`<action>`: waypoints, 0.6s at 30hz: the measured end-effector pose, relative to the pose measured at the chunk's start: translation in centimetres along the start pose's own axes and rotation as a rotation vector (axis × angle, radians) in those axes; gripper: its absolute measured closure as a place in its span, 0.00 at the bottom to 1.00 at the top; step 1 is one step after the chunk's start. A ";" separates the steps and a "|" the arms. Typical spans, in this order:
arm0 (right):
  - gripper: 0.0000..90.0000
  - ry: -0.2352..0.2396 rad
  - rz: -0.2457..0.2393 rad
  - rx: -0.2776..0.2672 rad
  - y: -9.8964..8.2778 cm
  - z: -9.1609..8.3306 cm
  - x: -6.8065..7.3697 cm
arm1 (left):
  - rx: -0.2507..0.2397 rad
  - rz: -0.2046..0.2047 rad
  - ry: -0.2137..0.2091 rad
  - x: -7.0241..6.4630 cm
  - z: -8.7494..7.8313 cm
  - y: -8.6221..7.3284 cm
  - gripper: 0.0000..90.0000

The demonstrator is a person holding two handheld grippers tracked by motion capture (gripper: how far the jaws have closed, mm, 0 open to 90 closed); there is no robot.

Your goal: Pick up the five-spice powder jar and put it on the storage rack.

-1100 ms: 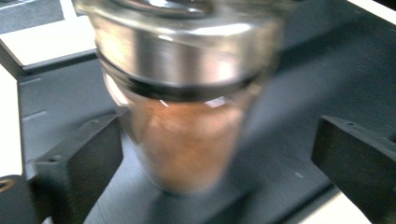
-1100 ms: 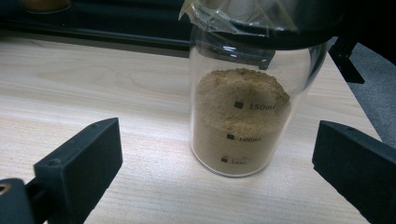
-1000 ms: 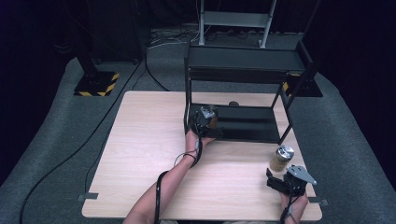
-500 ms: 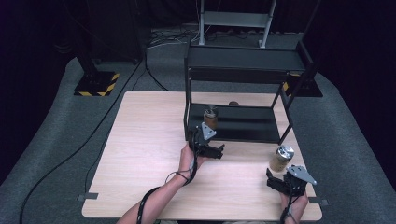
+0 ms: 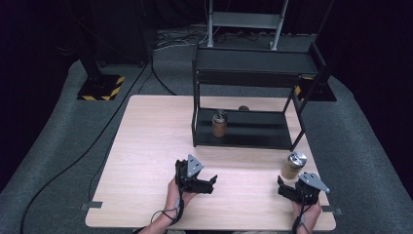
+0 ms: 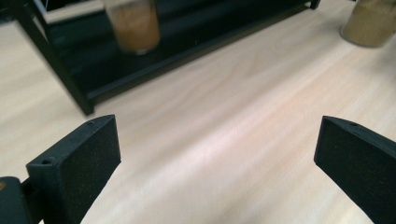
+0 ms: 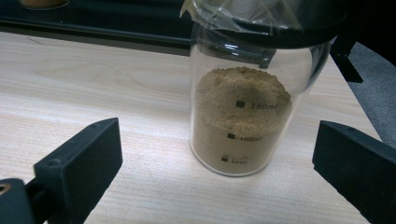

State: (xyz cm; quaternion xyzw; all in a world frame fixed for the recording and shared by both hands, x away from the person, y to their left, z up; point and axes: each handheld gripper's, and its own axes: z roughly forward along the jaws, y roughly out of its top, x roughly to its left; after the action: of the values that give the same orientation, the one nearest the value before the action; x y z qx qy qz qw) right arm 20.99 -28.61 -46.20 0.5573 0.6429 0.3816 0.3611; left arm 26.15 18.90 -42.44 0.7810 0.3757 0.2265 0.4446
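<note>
A wooden table [image 5: 146, 146] carries a black shelf [image 5: 253, 63], one jar [image 5: 219, 125] on its lower level. A second jar [image 7: 243, 107], clear glass, tan powder, foil-covered, stands before the open right gripper [image 5: 292, 191]. The left gripper [image 5: 207, 184] gapes empty.

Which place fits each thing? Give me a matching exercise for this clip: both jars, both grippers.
Things:
1. darker jar
2. paler jar
3. left gripper
4. right gripper

Places:
A. on the bare table, near its right edge
B. open, aimed at a jar just ahead
C. on the black rack's lower shelf
D. open over bare wood, mid-table

Pairs: 1-C, 2-A, 3-D, 4-B
</note>
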 end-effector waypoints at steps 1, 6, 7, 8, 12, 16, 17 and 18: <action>0.00 0.001 0.001 0.001 0.0 0.0 0.0 | 0.010 -0.009 0.006 0.0 -0.3 -0.5 0.00; 0.00 0.000 -0.005 0.006 0.1 0.0 0.0 | 0.054 -0.057 0.073 0.0 -2.3 -2.7 0.00; 0.00 0.000 -0.005 0.007 0.1 0.0 0.0 | 0.061 -0.058 0.089 -0.1 -2.6 -3.0 0.00; 0.00 0.000 -0.004 0.007 0.1 0.1 0.0 | 0.070 -0.065 0.106 -0.2 -2.9 -3.4 0.00; 0.00 -0.002 -0.006 0.010 0.2 0.1 0.1 | 0.098 -0.091 0.157 -0.3 -4.0 -4.7 0.00; 0.00 -0.003 -0.007 0.011 0.2 0.1 0.1 | 0.113 -0.114 0.181 -0.1 -4.5 -5.2 0.00; 0.00 -0.003 -0.006 0.011 0.2 0.1 0.1 | 0.115 -0.116 0.188 -0.1 -4.5 -5.3 0.00; 0.00 -0.004 -0.005 0.011 0.2 0.1 0.1 | 0.120 -0.120 0.194 0.0 -4.5 -5.3 0.00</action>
State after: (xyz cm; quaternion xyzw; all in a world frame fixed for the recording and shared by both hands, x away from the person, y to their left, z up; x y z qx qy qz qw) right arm 21.15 -28.47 -46.07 0.5585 0.6458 0.3761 0.3601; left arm 21.00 22.99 -44.80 0.7568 0.4759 0.2512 0.3711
